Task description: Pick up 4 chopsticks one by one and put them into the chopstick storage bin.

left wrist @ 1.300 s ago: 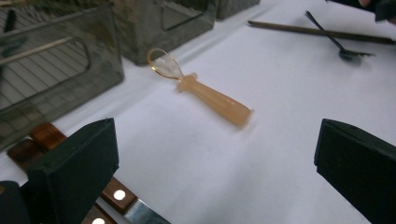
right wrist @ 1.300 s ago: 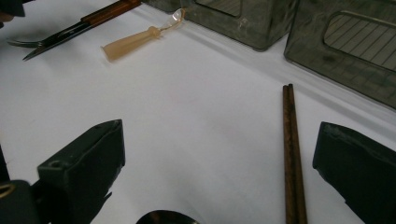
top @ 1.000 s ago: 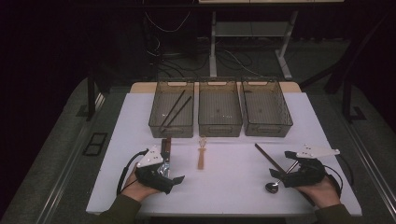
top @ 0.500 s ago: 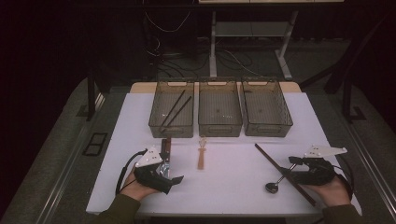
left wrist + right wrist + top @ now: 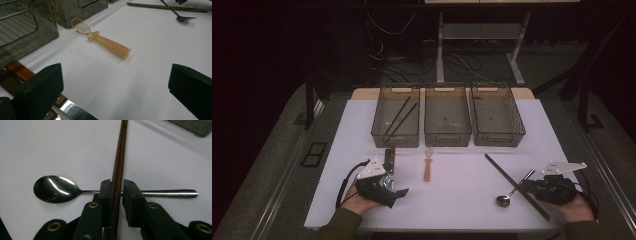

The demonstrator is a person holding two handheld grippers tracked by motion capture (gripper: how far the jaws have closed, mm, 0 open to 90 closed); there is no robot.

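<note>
— Between the right claw's [image 5: 116, 192] pads sit the chopsticks [image 5: 119, 157], a dark pair lying on the counter [image 5: 462, 200]. Its jaws have just been closing and now pinch the pair, which is not yet lifted.

— So how far along is it?

— Early, I'd judge. Well ahead of the claws stand three bins [image 5: 447, 120]; the one on the left already holds two sticks. Everything else still waits on the counter.

— Anything in the way?

— A spoon [image 5: 56, 189] lies crosswise under the chopsticks, right at the right claw's tips; it could get nudged on lifting.

— And the left claw [image 5: 115, 90]?

— Spread wide, holding nothing. Ahead of it lies an amber whisk [image 5: 105, 42], and a wooden-handled knife [image 5: 389, 162] sits just beside its left jaw.
</note>
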